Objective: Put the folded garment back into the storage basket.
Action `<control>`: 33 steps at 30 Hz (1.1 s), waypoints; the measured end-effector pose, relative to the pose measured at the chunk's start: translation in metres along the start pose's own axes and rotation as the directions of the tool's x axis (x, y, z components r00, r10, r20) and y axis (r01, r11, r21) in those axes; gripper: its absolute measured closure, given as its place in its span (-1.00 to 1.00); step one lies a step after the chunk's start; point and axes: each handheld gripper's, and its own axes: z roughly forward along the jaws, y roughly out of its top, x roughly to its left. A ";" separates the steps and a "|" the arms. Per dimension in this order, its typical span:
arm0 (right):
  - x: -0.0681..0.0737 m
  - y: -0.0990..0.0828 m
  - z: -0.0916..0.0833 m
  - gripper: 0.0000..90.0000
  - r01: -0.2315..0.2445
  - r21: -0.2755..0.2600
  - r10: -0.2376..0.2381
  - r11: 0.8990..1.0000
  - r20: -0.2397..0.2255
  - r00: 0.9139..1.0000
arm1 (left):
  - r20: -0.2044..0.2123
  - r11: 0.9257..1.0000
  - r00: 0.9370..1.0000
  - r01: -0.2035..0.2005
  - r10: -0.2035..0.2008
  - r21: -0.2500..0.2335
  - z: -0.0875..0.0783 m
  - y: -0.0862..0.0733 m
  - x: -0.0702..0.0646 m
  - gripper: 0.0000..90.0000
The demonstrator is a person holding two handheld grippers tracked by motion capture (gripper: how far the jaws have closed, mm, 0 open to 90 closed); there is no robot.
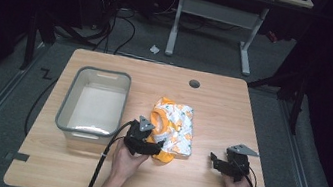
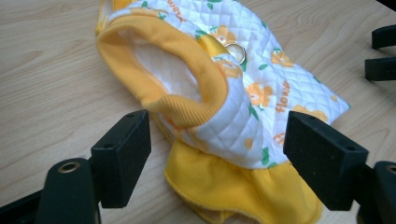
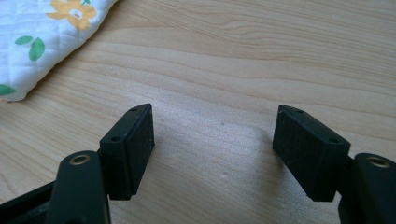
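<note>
Left tool point(image 2: 217, 156) is held wide open around the yellow hem of the quilted garment point(image 1: 172, 127), gripping nothing; it should be lowered and closed on the ribbed edge; right tool point(image 3: 214, 149), open and empty, is kept on bare surface point(image 1: 201, 180) beside it.

Quilted cloth garment point(image 2: 243, 93) with ribbed yellow cuff point(image 2: 187, 70) and shiny metal ring point(image 2: 236, 52), on matt wood-grain table point(image 2: 51, 70).

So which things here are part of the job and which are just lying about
In the job:
quilted white and yellow flowered garment
left gripper, open around it
right gripper, open

Lying about:
grey plastic tub
scrap of white paper on the floor
</note>
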 end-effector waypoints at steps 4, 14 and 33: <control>0.000 0.000 0.000 -0.34 0.000 0.000 0.000 1.000 0.000 1.000 | 0.002 1.000 1.000 0.020 -0.020 0.005 0.003 0.007 0.004 -0.49; 0.000 0.000 0.000 -0.34 0.002 0.000 -0.002 1.000 -0.001 1.000 | -0.007 1.000 1.000 0.012 -0.011 0.023 0.016 0.028 0.006 -0.53; 0.000 0.000 0.000 -0.34 0.003 0.000 -0.003 1.000 -0.002 1.000 | -0.055 0.995 0.997 0.061 -0.057 0.077 0.051 0.036 0.017 -0.55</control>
